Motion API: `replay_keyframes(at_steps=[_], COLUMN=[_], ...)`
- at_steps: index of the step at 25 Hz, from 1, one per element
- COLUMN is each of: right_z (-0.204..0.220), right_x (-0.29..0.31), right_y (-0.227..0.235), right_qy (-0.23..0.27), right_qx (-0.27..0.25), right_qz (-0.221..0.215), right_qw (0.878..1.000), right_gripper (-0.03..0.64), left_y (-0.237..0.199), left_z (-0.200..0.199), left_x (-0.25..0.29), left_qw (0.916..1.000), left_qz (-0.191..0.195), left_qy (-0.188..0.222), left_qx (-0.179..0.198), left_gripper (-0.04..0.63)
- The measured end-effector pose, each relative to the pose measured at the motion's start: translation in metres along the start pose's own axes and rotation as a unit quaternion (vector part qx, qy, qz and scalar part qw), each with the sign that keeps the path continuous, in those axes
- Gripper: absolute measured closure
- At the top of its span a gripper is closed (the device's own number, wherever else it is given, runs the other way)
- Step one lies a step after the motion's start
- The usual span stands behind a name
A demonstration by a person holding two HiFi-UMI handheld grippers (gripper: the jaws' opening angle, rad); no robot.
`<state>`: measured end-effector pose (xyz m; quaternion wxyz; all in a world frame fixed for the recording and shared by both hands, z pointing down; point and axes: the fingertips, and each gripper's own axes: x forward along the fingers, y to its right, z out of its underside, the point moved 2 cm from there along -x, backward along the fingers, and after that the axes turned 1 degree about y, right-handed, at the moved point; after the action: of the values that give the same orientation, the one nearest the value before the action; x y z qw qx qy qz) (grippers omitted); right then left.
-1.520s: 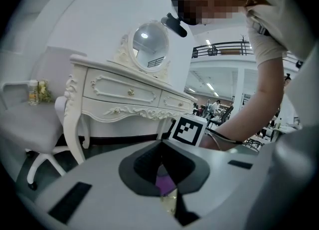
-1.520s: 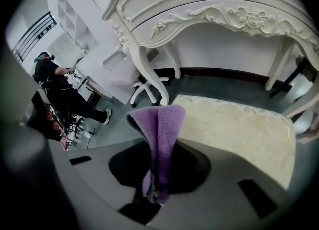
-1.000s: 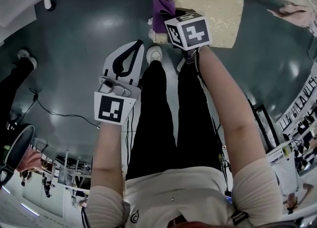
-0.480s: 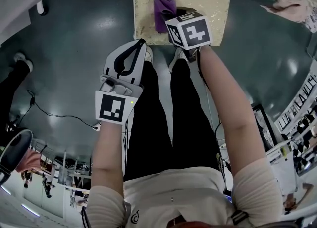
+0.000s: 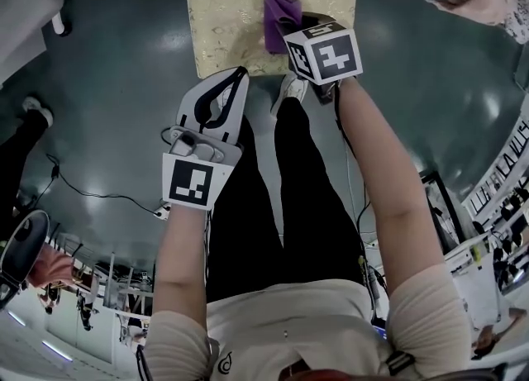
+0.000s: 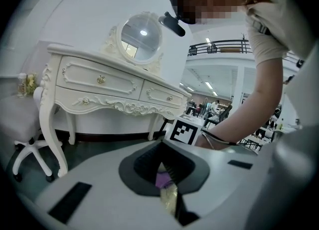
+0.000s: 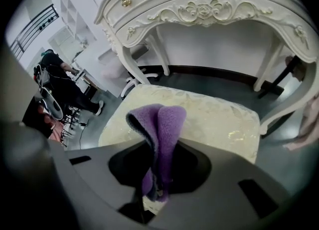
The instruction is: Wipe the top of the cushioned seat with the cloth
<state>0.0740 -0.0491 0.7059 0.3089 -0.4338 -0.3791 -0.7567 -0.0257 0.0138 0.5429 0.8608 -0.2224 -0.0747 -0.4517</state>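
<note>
Purple cloth, judged soft and limp, is clamped at its fold by the right gripper over the seat at 12 o'clock. The left gripper is closed, empty.

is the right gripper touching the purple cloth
Touching. The right gripper view shows the right gripper shut on the purple cloth, with a fold of it pinched between the jaws.

cloth hangs in my right gripper over cushioned seat | my left gripper near-left of it | dressing table beyond
</note>
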Motion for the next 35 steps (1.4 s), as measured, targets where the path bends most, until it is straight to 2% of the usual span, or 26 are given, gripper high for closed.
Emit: replay_keyframes(at_steps=[7,11,16,24,29,35], right_z=[0.027,0.039,0.051,0.077,0.074,0.053], right_x=[-0.024,-0.038,-0.051,-0.075,-0.088,-0.088], right_y=[0.048,0.073,0.101,0.139,0.125,0.061], right_qy=[0.006,0.005,0.002,-0.038,-0.028,0.003], right_qx=[0.022,0.017,0.022,0.017,0.016,0.008], right_qz=[0.015,0.022,0.030,0.089,0.092,0.081], right_qw=[1.000,1.000,0.999,0.995,0.995,0.997], right_gripper=[0.529,0.529,0.530,0.542,0.541,0.542], left_y=[0.036,0.057,0.075,0.093,0.086,0.058], left_z=[-0.012,-0.017,-0.014,-0.012,-0.018,-0.020], left_x=[0.033,0.050,0.070,0.076,0.059,0.019], left_qw=[0.9998,0.9994,0.9994,0.9994,0.9989,0.9985], left_qz=[0.018,0.031,0.031,0.030,0.040,0.048], left_qy=[0.010,0.012,0.014,0.014,0.020,0.011], left_qx=[0.001,0.012,0.010,-0.009,-0.013,0.023], left_gripper=[0.581,0.581,0.581,0.583,0.581,0.581])
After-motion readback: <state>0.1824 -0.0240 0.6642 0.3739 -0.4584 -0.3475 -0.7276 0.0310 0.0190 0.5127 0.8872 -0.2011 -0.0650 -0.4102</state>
